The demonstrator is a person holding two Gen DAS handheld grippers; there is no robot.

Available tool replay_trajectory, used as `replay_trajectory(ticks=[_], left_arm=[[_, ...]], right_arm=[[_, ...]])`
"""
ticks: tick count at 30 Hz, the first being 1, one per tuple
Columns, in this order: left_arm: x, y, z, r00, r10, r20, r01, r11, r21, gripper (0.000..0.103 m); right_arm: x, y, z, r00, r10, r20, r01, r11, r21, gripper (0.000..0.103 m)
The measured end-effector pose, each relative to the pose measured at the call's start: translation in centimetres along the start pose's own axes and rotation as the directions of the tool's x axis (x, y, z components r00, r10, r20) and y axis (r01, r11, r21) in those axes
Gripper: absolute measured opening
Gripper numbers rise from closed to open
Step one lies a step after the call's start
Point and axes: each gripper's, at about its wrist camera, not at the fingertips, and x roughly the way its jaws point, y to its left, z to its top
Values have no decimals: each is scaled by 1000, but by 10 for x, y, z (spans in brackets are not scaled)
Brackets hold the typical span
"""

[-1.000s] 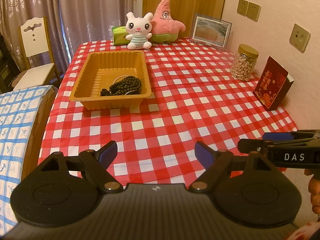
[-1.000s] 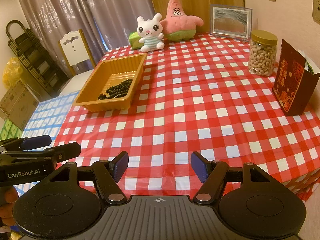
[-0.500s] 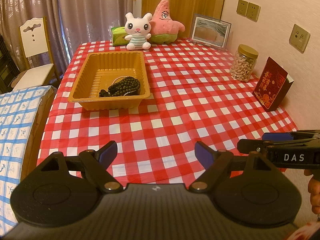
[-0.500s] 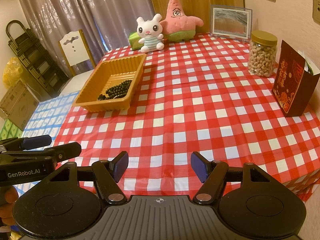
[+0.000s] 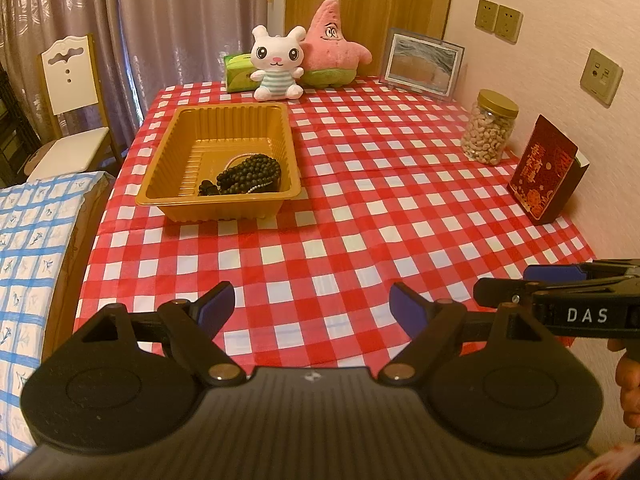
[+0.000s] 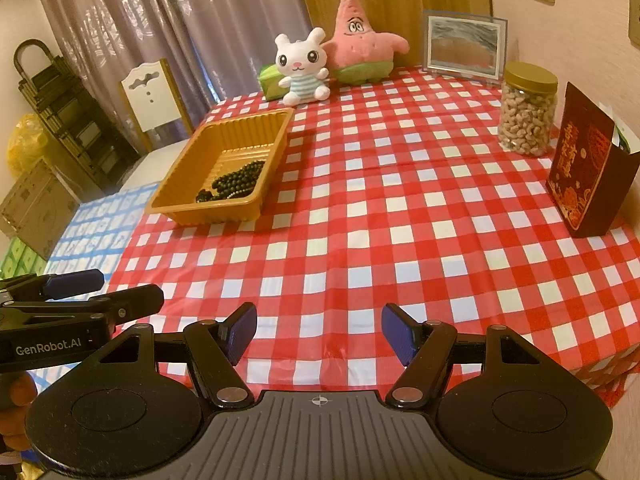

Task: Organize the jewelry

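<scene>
Nothing has really moved since the earlier frames: both grippers sit where they were, and the tray and beads look unshifted.

Nearest, the left gripper (image 5: 310, 306) hangs over the front edge of the table (image 5: 360, 216), pads apart w/ nothing between them. The right gripper (image 6: 318, 330) is beside it at about the same height, jaws also spread, empty. Both tilt down toward the checked cloth, which reads as a rest pose, probably the end of the job or a pause, since no jewelry lies loose on the cloth.

Further back, left of centre, stands the tray (image 5: 172, 196). The beads (image 5: 248, 174), dark strands plus what looks like a thin pale one, lie heaped in its near right corner. So the jewelry is inside the tray, well apart from both tools and ahead-left of them.

Far side: jar of nuts (image 5: 489, 127), red box (image 5: 546, 170), picture frame (image 5: 422, 65), two plush toys (image 5: 308, 60) along the back edge, likely just decor.
</scene>
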Motion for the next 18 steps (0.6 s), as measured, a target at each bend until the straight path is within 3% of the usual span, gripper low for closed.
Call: replay_trajectory(ticks=[18], left_arm=[[4,-5,6,1000,8,3,-8,1000,-8,83]], right_arm=[[1,0,2,1000,2,0,-2,1000,-1,69]])
